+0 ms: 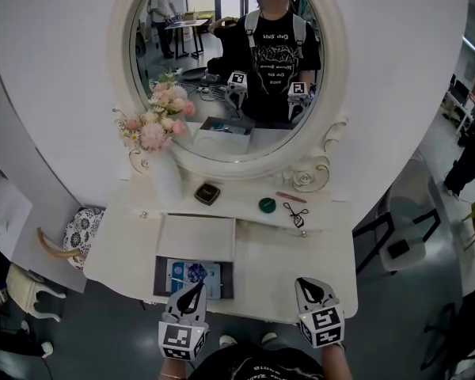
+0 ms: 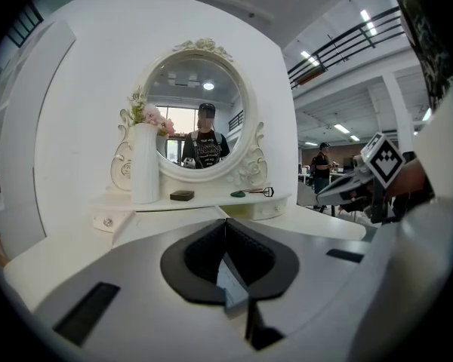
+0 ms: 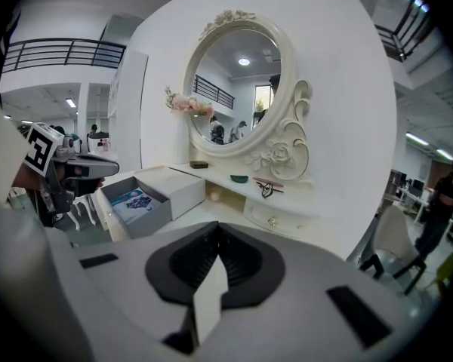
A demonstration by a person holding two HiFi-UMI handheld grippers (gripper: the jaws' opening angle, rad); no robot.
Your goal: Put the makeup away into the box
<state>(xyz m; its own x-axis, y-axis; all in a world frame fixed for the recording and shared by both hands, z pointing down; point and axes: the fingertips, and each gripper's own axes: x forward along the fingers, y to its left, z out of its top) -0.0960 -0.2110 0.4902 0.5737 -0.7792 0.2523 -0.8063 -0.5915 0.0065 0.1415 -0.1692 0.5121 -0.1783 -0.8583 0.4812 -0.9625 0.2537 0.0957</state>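
On the vanity's raised shelf (image 1: 237, 209) lie a dark square compact (image 1: 207, 193), a round green pot (image 1: 267, 205), a thin pink pencil (image 1: 290, 197) and a black eyelash curler (image 1: 296, 214). The open grey box (image 1: 163, 279) with a blue printed card inside sits at the table's front left, and its white lid (image 1: 196, 237) lies just behind it. My left gripper (image 1: 195, 288) hovers over the box's front edge, shut and empty. My right gripper (image 1: 313, 286) is shut and empty over the front right of the table. The right gripper view shows the box (image 3: 136, 202) and the curler (image 3: 266, 188).
A white vase of pink flowers (image 1: 160, 145) stands at the shelf's left, under the oval mirror (image 1: 226, 62). A patterned stool (image 1: 83, 228) is left of the table and a chair (image 1: 396, 232) to its right. People stand in the room behind.
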